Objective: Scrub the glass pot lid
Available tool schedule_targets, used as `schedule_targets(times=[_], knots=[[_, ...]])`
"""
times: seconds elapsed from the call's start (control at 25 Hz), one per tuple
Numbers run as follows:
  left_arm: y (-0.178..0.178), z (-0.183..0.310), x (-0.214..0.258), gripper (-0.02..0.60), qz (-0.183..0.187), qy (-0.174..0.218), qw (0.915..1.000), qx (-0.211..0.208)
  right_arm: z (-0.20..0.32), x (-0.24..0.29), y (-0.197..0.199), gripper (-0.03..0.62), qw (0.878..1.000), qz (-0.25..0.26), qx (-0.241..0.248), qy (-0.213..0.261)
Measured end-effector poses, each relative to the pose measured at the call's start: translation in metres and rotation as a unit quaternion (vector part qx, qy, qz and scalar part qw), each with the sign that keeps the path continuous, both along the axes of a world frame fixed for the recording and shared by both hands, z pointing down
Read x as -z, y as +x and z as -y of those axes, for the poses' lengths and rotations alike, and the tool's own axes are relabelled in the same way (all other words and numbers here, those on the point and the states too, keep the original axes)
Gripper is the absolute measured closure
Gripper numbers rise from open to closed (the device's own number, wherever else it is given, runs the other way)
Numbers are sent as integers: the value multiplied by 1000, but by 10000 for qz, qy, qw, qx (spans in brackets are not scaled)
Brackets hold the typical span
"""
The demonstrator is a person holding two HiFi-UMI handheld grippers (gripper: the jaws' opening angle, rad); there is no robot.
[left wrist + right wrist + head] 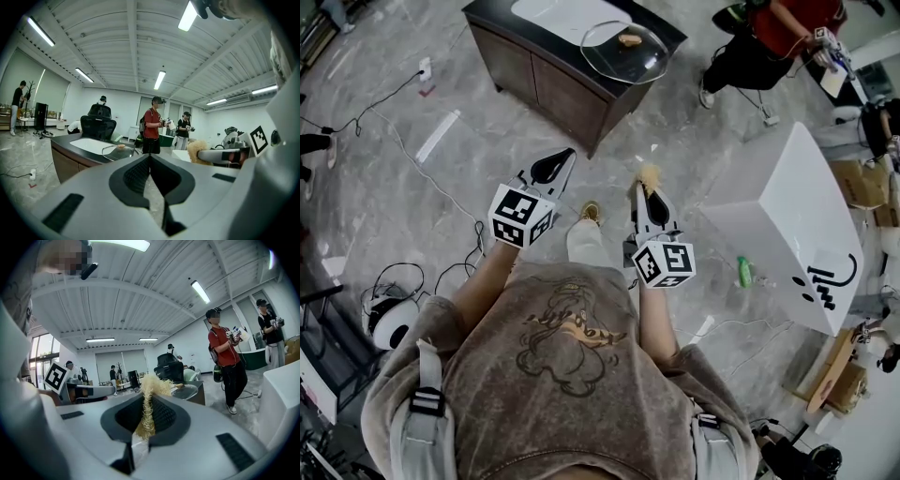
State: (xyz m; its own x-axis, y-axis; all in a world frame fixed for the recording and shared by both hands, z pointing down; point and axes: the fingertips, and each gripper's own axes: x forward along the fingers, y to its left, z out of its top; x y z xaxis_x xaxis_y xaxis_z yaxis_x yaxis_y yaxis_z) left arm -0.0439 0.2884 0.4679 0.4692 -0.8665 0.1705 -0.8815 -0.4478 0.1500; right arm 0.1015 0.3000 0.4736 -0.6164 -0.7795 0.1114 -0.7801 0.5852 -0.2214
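Two things stand between this moment and any scrubbing: the gap to the dark bench and a lid not yet steadied. I judge this to be the approach step. The left hand-held gripper has its jaws closed together on nothing. The right hand-held gripper is clamped on a straw-coloured fibre scrubber, whose tuft sticks out past the tips. The glass pot lid lies dome-up on the bench. In the head view it sits at about twelve o'clock from both tips and well apart from them, with floor between. Next, I judge, the person must close that gap. The left jaws would then part to steady the lid, and the scrubber would be laid on the glass.
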Motion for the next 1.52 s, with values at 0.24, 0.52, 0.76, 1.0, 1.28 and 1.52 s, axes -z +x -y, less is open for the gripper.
schedule_targets(times=[0.24,0.52,0.76,1.0,1.28,1.52], knots=[[-3,37,6,565,14,-17,10000,74,37,6,-5,553,9999,42,117,-4],[-2,76,11,565,-14,-58,9997,220,81,13,-2,553,9997,32,249,-4],[-2,118,18,565,-43,7,9993,372,128,18,-2,553,9991,1,425,26],[1,161,22,565,-84,50,9983,572,174,21,1,553,9979,-55,639,56],[2,193,21,565,-296,22,9976,633,212,13,1,553,9966,-117,810,-31],[-4,213,18,565,-278,-9,9976,628,231,10,-10,553,9955,-184,929,-89]])
